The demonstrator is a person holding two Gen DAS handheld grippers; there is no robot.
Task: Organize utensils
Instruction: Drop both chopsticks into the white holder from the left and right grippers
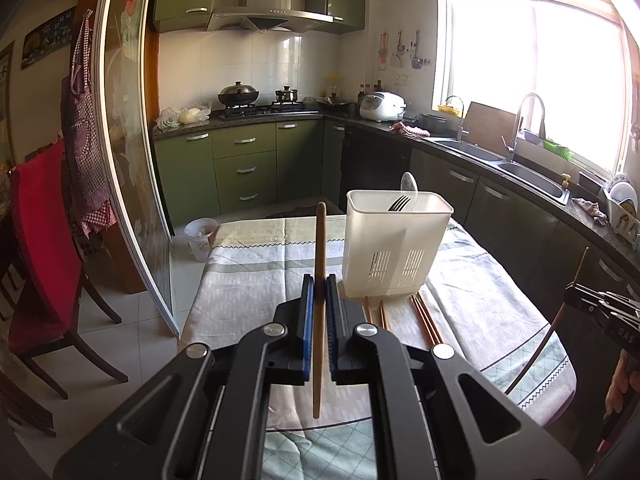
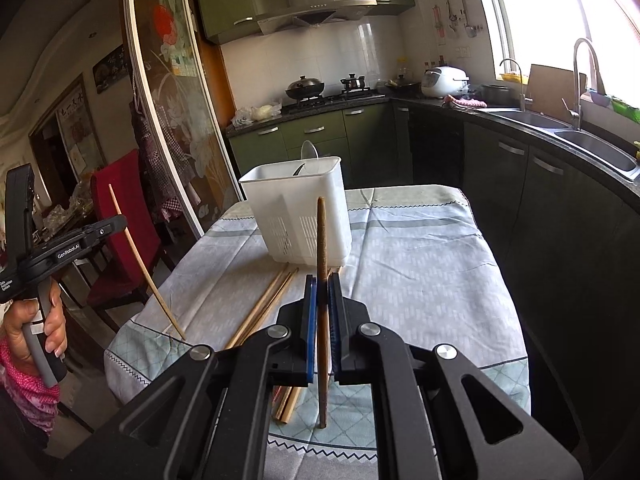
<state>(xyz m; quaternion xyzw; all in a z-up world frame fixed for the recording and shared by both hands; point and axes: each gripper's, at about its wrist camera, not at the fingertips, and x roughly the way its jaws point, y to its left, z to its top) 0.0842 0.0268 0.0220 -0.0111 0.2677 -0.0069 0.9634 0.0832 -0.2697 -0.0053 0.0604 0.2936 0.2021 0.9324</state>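
My left gripper [image 1: 319, 285] is shut on a light wooden chopstick [image 1: 319, 248] that stands nearly upright between its blue pads. My right gripper [image 2: 322, 285] is shut on a darker chopstick [image 2: 322, 240], also upright. Both hang above the near end of the cloth-covered table [image 1: 248, 272]. A white plastic utensil holder [image 1: 394, 244] stands ahead on the table, with a fork [image 1: 400, 202] and a spoon [image 1: 410, 184] inside. Several more chopsticks [image 1: 426, 320] lie flat in front of the holder. The left gripper and its chopstick [image 2: 146, 268] show at the left of the right wrist view, held by a hand [image 2: 36, 320].
A red chair [image 1: 40, 248] stands left of the table beside a glass sliding door [image 1: 132, 152]. Green cabinets, a stove [image 1: 256, 110] and a rice cooker [image 1: 382, 106] line the back. A counter with double sink [image 1: 524, 176] runs along the right under a bright window. A small bin [image 1: 200, 238] sits on the floor.
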